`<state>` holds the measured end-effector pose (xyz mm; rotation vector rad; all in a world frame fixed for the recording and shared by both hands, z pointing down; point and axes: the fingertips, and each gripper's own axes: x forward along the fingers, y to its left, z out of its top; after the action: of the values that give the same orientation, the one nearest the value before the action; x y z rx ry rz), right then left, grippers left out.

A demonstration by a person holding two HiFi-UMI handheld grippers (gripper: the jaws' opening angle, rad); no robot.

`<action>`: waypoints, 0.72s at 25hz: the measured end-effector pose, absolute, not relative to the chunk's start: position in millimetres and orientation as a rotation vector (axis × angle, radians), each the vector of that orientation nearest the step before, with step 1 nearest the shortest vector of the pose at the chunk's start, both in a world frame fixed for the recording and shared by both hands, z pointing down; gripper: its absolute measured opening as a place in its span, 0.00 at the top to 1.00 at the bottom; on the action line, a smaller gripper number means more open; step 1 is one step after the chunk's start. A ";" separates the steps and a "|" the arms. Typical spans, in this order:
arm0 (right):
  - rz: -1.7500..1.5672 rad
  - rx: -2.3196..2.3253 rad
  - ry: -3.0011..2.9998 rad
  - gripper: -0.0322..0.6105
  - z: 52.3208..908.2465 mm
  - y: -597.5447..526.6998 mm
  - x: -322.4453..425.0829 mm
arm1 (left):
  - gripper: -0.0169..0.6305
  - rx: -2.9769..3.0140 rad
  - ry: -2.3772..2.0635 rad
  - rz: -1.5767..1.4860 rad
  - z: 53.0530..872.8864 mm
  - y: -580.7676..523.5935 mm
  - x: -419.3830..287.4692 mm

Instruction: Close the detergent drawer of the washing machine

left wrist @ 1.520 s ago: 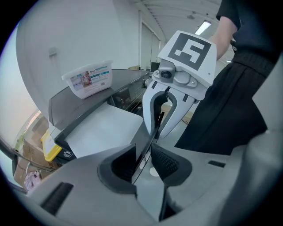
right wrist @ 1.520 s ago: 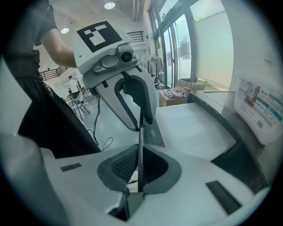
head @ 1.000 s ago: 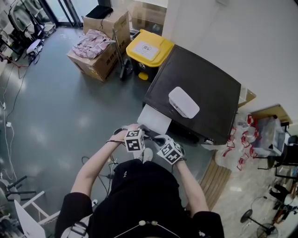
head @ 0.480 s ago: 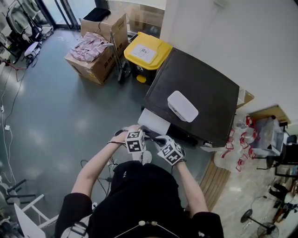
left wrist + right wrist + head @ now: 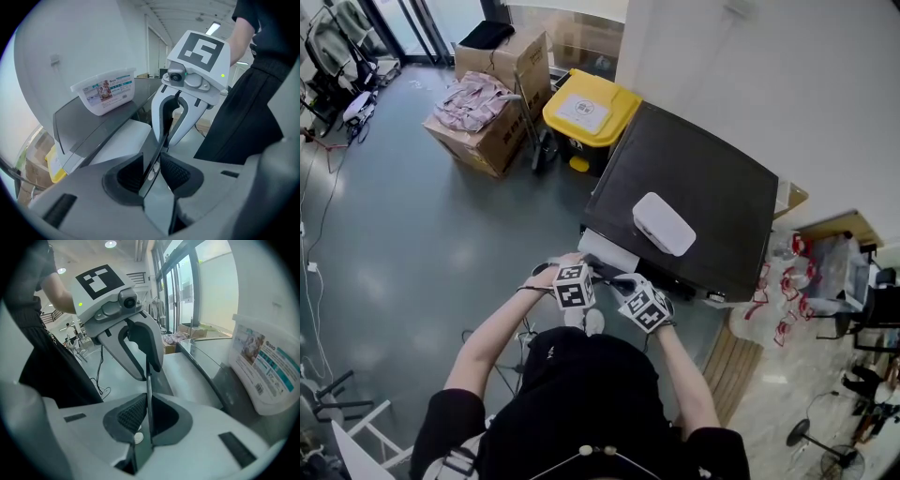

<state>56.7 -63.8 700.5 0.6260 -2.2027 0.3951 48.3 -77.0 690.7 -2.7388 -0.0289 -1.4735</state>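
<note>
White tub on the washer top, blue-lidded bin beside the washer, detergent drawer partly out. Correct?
One slip: the bin lid is yellow, not blue; the head view shows it. The white tub does sit on the washer top, and the detergent drawer is partly out.

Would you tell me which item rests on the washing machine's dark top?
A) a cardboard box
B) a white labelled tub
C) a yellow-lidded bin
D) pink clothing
B: the head view shows the white labelled tub lying on the washing machine's dark top, while the yellow-lidded bin stands on the floor beside it.
</note>
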 end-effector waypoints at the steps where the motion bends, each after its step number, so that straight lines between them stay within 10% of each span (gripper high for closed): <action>1: 0.396 0.629 -2.201 0.89 700.5 -65.9 57.5 | 0.81 -2.739 -0.031 -1.472 690.8 -79.2 48.9; 18: 0.396 0.665 -2.160 0.89 695.3 -102.8 70.4 | 0.79 -2.835 -0.023 -1.482 690.0 -118.7 61.4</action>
<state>70.4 -102.8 695.3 0.6649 -2.1598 0.3962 61.4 -118.7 690.0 -2.8354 -0.0235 -1.4816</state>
